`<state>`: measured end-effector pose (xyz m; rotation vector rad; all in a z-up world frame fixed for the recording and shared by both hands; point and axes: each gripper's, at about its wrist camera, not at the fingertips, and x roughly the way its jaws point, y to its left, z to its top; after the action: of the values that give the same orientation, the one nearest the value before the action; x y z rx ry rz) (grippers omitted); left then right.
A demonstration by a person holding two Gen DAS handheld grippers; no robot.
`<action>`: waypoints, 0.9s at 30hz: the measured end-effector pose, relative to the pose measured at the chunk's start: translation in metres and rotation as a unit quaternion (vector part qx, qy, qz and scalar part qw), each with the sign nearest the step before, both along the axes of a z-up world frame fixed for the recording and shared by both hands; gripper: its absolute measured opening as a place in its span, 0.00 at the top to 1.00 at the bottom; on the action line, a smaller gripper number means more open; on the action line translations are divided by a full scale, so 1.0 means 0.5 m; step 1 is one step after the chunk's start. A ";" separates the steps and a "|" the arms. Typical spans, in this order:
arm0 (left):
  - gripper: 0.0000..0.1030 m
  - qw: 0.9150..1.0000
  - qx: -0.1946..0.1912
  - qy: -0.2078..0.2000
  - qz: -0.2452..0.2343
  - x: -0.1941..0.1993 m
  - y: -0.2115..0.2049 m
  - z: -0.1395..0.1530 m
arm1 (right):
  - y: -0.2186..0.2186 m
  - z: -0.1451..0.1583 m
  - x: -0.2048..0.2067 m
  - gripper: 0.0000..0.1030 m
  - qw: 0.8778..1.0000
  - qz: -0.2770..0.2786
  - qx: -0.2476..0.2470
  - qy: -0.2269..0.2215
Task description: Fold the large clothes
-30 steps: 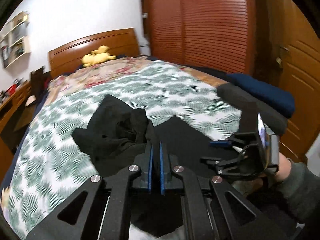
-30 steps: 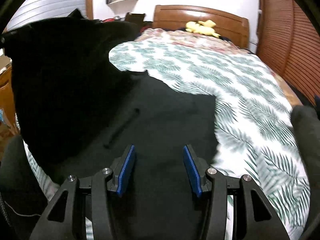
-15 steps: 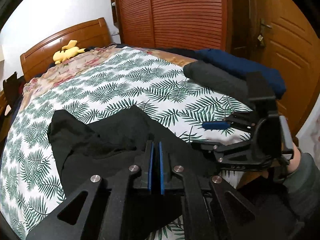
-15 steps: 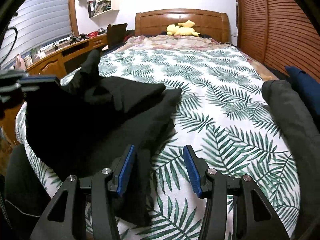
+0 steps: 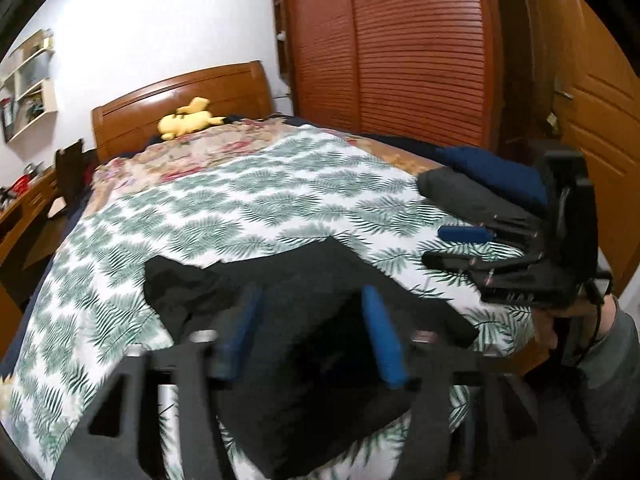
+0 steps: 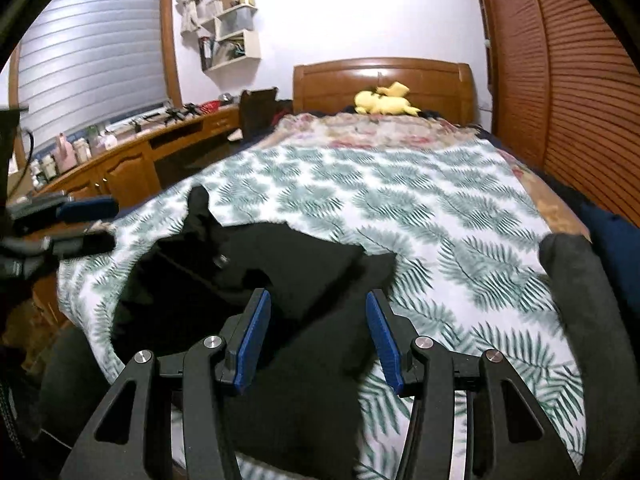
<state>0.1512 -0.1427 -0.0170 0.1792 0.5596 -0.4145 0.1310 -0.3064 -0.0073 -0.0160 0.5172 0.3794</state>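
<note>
A black garment (image 5: 312, 280) lies crumpled on the near part of the fern-print bedspread (image 5: 280, 192). My left gripper (image 5: 312, 332) hovers just over its near edge. Its jaws are opening, and the blurred blue pads stand apart with the cloth below them, not pinched. In the right wrist view the same black garment (image 6: 304, 264) spreads in front of my right gripper (image 6: 318, 340), which is open with nothing between its pads. My right gripper (image 5: 460, 248) shows at the right of the left wrist view, held by a hand. My left gripper (image 6: 84, 226) shows at the left edge.
A folded grey garment (image 5: 468, 196) and a navy one (image 5: 492, 168) lie at the bed's right edge. A yellow plush toy (image 6: 384, 104) rests by the wooden headboard (image 6: 380, 80). A cluttered wooden desk (image 6: 120, 160) runs along the left, louvred wardrobe doors (image 5: 420, 60) along the right.
My left gripper went from shut on the black cloth to jaws apart, and the lifted garment now lies on the bed. My right gripper rose and swung back, still open.
</note>
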 end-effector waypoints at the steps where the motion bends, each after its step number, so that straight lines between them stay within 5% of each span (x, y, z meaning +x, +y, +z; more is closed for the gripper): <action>1: 0.23 1.000 -0.005 -0.001 0.006 -0.005 0.017 -0.003 | 0.008 0.006 0.002 0.50 1.000 0.006 0.003 -0.002; 11: 0.23 0.997 -0.011 0.034 0.073 -0.011 0.163 -0.085 | 0.137 0.034 0.080 0.50 0.993 0.117 0.032 -0.005; 15: 0.23 0.994 -0.022 0.053 0.091 -0.006 0.205 -0.117 | 0.193 0.006 0.139 0.50 0.986 0.161 0.025 0.033; 19: 0.23 0.993 -0.025 0.058 0.101 -0.008 0.227 -0.130 | 0.212 -0.038 0.178 0.94 0.979 0.189 0.000 0.078; 27: 0.23 0.993 -0.035 0.056 0.101 -0.024 0.243 -0.139 | 0.185 -0.017 0.123 0.96 0.986 0.167 -0.002 0.028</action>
<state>0.1391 -0.0214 -0.0865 0.0319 0.6653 -0.2472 0.1927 -0.2138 -0.0157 -0.0966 0.5715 0.7091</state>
